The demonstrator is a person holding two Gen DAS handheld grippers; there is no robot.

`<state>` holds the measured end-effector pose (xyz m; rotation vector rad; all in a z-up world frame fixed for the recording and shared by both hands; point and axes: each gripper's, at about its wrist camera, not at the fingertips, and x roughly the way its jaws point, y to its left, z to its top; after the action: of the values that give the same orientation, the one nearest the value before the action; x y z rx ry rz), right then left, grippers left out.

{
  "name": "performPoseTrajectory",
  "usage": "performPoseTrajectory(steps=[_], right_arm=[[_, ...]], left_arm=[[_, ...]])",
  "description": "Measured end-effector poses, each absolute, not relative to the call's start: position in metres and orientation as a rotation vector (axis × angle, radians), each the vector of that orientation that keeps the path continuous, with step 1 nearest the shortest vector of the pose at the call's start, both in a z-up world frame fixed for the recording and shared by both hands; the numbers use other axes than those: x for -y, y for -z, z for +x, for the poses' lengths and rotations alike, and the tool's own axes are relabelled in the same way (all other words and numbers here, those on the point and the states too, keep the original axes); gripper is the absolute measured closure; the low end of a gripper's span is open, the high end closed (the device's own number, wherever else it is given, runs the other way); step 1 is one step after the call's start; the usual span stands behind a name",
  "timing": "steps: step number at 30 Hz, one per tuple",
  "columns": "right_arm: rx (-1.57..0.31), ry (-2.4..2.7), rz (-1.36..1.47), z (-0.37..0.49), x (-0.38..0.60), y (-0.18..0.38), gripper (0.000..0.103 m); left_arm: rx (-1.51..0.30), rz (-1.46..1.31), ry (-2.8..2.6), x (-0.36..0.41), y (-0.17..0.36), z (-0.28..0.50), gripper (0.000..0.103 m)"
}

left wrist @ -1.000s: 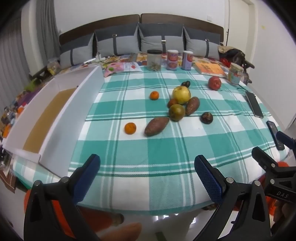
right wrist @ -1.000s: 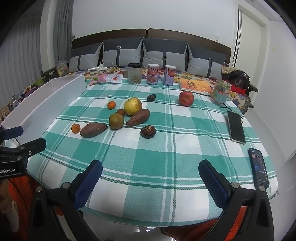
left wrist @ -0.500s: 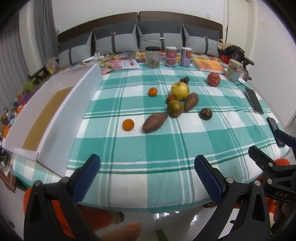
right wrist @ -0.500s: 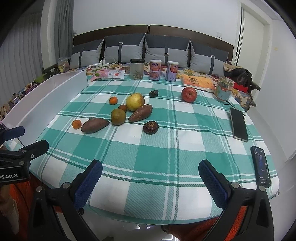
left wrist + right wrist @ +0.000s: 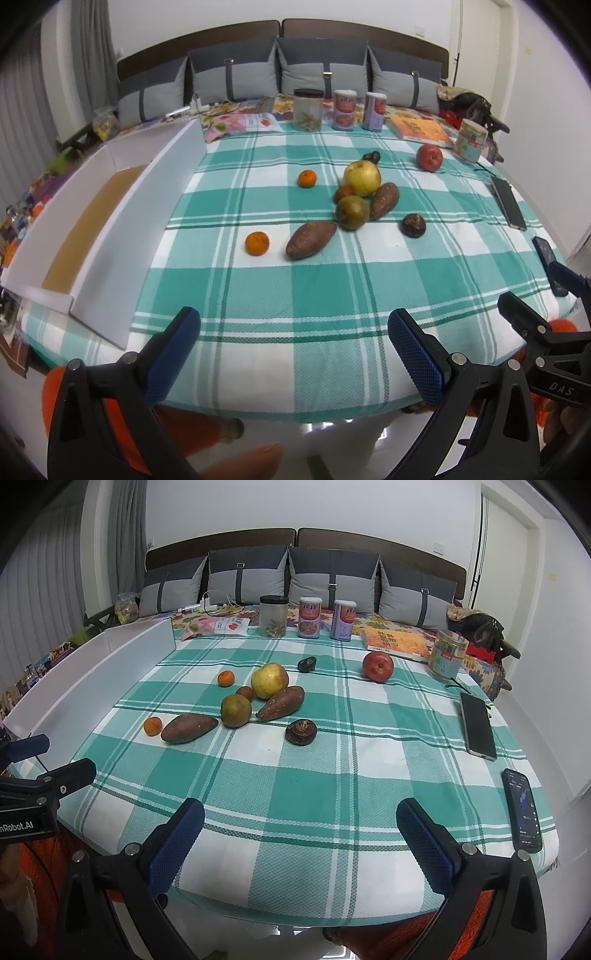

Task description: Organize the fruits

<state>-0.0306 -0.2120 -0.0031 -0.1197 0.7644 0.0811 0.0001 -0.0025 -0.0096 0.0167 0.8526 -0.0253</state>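
- While both tongs hang over the near edge of the surface, the left tongs (image 5: pixel 293 354) stand wide apart with nothing between their blue pads, and the right tongs (image 5: pixel 301 840) are spread just as wide, also holding nothing.
- On the green-and-white checked tablecloth (image 5: pixel 332 288) the fruits lie in a loose cluster toward the middle, well apart from both tongs.
- A small orange tangerine (image 5: pixel 257 243) sits just beside a long brown sweet potato (image 5: pixel 311 240), nearest the left tongs.
- A round green-brown fruit (image 5: pixel 352 212) touches a second brown sweet potato (image 5: pixel 385 200); behind them stands a big yellow-green apple (image 5: pixel 362 178) with a small reddish fruit (image 5: pixel 344 192) tucked at its left.
- A second orange tangerine (image 5: pixel 307 178) lies alone to the left of the apple.
- A dark wrinkled round fruit (image 5: pixel 300 732) sits by itself to the right of the cluster, and a small dark fruit (image 5: pixel 307 664) lies farther back.
- A red apple (image 5: pixel 378 667) rests apart at the far right, near an orange-covered book (image 5: pixel 396 643).
- A long white open box with a brown cardboard floor (image 5: pixel 110 229) runs along the left edge of the surface.
- Two black phones (image 5: pixel 477 726) (image 5: pixel 522 809) lie at the right edge.
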Motion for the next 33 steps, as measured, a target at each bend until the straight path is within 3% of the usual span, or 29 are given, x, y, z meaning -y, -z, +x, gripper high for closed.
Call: performPoseTrajectory(steps=[33], right_arm=[[-0.768,-0.082,-0.116,-0.0301,0.213,0.0052,0.0]], left_arm=[[-0.855,0.01,0.027,-0.0011,0.013,0.0002,0.001]])
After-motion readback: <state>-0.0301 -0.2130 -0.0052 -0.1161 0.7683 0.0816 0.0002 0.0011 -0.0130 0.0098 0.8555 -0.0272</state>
